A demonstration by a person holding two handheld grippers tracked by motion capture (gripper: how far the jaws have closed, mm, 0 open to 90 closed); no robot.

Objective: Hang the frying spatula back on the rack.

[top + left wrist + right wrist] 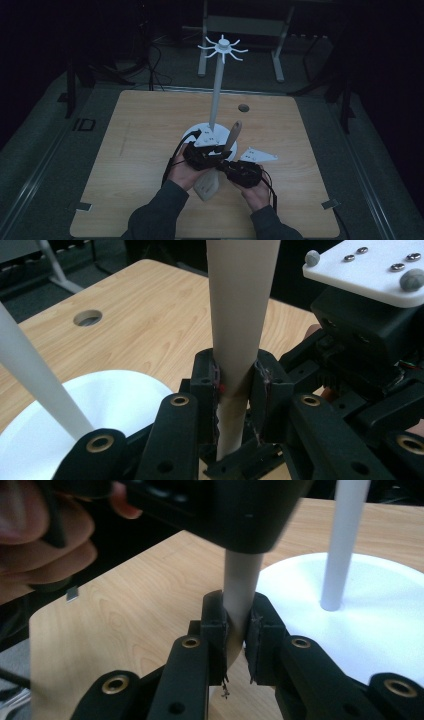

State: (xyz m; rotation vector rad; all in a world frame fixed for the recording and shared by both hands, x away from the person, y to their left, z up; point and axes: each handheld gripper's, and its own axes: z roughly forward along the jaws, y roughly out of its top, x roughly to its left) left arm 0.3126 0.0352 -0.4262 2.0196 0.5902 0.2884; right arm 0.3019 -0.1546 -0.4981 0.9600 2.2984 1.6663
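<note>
A pale beige spatula-like utensil [206,186] stands tilted over the table, wide end low and slim handle [234,132] pointing up and away. My left gripper [219,156] comes in from the left and is shut on the shaft; in the left gripper view its pads [215,382] press the beige shaft [242,300]. My right gripper [223,168] is shut on the same shaft just below it. In the right gripper view its jaws [239,625] clamp the shaft [242,577] under the left gripper's body [240,510].
A white stand with a round base [196,134], a tall pole [216,95] and a crown of hooks [222,47] rises just behind the grippers. The wooden table [145,130] has a cable hole [243,107]. Chairs and cables lie beyond in the dark.
</note>
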